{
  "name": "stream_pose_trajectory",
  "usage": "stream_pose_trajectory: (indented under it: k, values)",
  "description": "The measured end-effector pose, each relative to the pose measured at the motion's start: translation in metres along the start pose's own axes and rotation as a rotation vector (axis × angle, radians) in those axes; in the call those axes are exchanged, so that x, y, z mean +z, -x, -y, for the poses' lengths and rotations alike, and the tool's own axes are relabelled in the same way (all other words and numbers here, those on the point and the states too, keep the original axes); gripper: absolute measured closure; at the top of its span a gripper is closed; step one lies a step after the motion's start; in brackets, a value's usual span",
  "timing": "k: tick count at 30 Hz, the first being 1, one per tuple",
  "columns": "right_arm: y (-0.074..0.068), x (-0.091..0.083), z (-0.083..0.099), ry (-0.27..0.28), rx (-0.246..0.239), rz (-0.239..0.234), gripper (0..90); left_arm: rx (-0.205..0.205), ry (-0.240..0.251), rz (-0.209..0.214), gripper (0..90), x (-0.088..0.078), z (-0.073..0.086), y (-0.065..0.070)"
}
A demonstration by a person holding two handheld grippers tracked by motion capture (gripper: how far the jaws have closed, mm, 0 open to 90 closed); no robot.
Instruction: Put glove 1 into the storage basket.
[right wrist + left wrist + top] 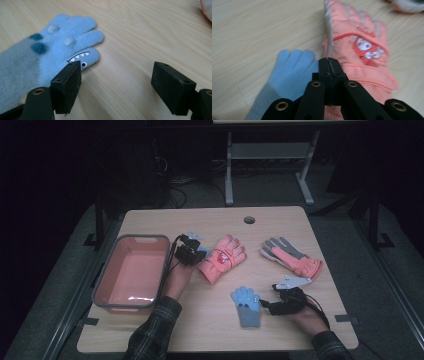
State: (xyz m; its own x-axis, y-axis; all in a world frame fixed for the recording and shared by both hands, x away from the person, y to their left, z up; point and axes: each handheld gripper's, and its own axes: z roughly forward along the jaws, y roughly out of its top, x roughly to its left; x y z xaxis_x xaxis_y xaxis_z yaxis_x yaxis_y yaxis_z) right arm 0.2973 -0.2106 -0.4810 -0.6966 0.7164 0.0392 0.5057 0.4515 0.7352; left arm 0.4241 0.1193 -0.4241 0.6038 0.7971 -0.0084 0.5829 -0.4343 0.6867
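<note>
My left gripper (198, 253) (329, 61) is shut, with no fabric visible between its jaws. It hovers over the seam where a light blue glove (289, 72) (203, 252) lies beside an orange glove with a cartoon patch (222, 259) (359, 50). Near the front of the table lies a second blue glove (246, 306) (50, 50), which has dark spots and a toothy face on its thumb. My right gripper (264, 304) (117, 68) stands open just right of it. One jaw is by the thumb and only bare wood lies between the jaws.
A pink basin (142, 238) with a grey rim stands at the table's left, right beside my left hand. A grey-and-orange glove (292, 257) lies palm up at the right. A cable hole (249, 219) sits near the far edge. Dark floor and a metal stand lie beyond.
</note>
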Motion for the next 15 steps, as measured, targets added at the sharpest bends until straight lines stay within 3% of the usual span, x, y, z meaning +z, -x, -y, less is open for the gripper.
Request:
stream_pose_trajectory:
  k: [4, 7, 15]
  values:
    - [0.000, 0.000, 0.000, 0.000, -0.001, -0.001, 23.6, 0.001, -0.040, 0.009, 89.7, 0.012, 0.002, 0.000]
    - [0.000, 0.000, 0.000, -0.001, -0.002, -0.001, 23.5, -0.009, -0.035, 0.040, 89.7, 0.014, 0.003, 0.004]
    - [-0.001, 0.001, 0.000, 0.002, 0.002, -0.001, 22.9, 0.017, -0.035, 0.098, 89.7, 0.025, 0.001, 0.028]
